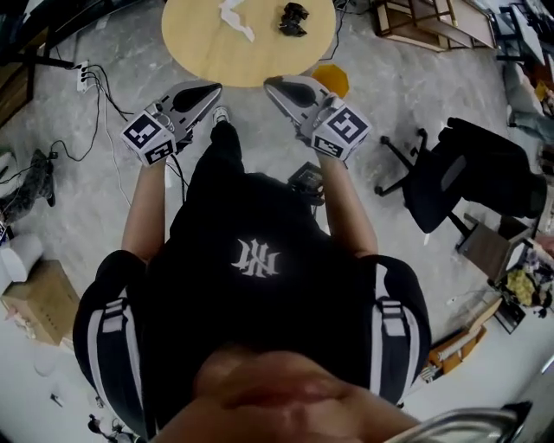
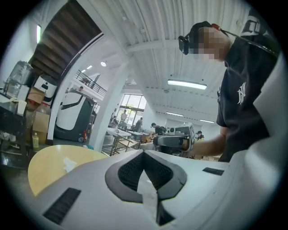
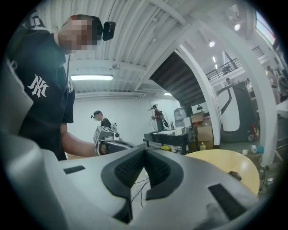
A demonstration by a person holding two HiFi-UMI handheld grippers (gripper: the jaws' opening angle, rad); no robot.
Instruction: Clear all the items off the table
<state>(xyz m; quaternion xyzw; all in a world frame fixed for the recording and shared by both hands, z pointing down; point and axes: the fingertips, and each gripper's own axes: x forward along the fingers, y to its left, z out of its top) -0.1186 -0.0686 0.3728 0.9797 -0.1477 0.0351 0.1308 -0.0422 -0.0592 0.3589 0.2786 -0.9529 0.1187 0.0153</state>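
Crumpled paper (image 1: 235,19) and a small black object (image 1: 293,19) sit on the round table (image 1: 199,52) — likely light, the paper soft, pinchable at any fold — with left gripper (image 1: 213,90) and right gripper (image 1: 272,84) closed, empty, near its edge.

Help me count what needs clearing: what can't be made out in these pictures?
- Round table: head view, far side cut off by the top edge.
- White crumpled item: head view, too small to tell paper from cloth; top cut off.
- Black object: head view, too small and dark to identify; tiny in the right gripper view too.
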